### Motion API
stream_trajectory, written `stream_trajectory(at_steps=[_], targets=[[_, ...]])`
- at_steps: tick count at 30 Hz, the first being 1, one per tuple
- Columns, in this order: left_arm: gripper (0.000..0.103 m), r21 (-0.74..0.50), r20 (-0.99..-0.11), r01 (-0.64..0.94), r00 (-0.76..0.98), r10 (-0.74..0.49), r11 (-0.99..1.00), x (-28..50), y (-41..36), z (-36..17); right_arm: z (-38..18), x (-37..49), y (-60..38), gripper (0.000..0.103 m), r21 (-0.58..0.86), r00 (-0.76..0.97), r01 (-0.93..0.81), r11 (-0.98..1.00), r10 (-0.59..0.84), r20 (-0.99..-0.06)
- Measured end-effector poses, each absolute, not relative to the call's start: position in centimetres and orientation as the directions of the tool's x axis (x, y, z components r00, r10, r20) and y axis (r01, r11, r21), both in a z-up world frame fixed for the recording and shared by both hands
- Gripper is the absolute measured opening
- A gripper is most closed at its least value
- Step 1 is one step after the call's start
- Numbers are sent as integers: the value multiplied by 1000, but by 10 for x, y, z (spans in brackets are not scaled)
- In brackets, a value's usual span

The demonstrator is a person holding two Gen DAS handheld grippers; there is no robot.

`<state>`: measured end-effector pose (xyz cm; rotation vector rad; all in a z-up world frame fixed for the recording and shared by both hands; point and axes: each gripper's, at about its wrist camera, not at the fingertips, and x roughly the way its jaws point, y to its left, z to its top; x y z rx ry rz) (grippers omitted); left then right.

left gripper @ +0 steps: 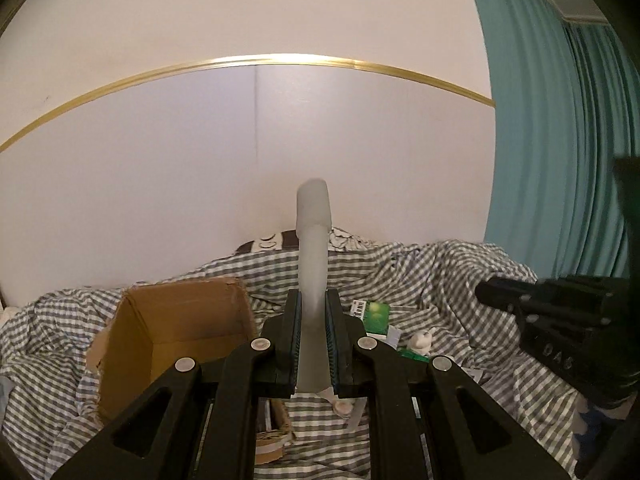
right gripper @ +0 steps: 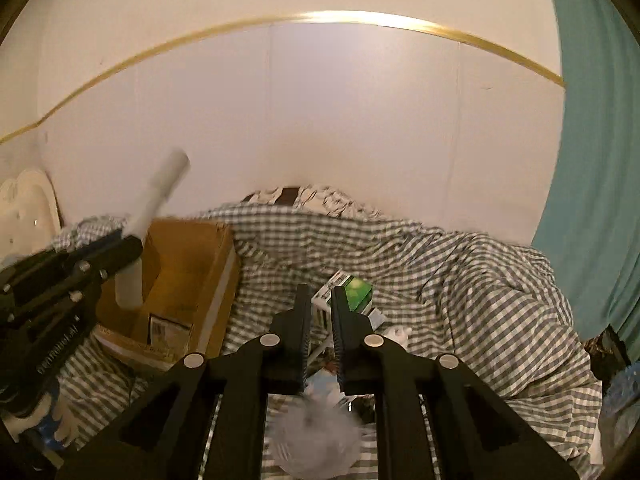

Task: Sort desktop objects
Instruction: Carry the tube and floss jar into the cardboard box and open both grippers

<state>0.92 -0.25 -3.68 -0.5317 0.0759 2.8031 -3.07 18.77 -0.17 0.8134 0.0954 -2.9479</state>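
Note:
My left gripper [left gripper: 313,296] is shut on a frosted white tube [left gripper: 313,256], held upright above the checked cloth. It also shows in the right wrist view [right gripper: 124,240] with the tube [right gripper: 160,192] over an open cardboard box [right gripper: 188,264]. In the left wrist view the box [left gripper: 180,336] lies just left of the gripper. My right gripper [right gripper: 320,292] has its jaws a narrow gap apart with nothing between them. It points at a green and white carton [right gripper: 352,292]. A crumpled white ball [right gripper: 320,440] lies under it.
A grey-and-white checked cloth [right gripper: 460,280] covers the surface. The green carton [left gripper: 374,314] and a small white item [left gripper: 422,340] lie right of the left gripper. A white wall [left gripper: 280,140] stands behind, and a teal curtain [left gripper: 560,120] hangs at the right.

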Motion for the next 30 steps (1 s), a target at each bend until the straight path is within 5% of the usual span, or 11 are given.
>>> stream_trajectory(at_steps=[4,9,17,24,30], targets=[[12,-27,-350,-266,-900,258,-964,10,-18,-35,-24,-47,191,11,-4,-808,87,-996,-68,-586],[12,-37,-360,-224,-906,222,-974,0,-35,-41,-65,-69,190,47,-31,-727,83,-996,-39,-686],[12,-54,-388,-165,-905,173,-985,-16,-64,-56,-142,-87,133,58,6,-591,272,-962,-172,-788],[12,-57,-428,-139,-891,150,-989,-34,-71,-74,-203,-106,111,70,28,-478,182,-983,-113,-871],[12,-72,-472,-135,-868,152,-988,-51,-73,-96,-225,-118,110,96,16,-458,102,-995,-61,-887]])
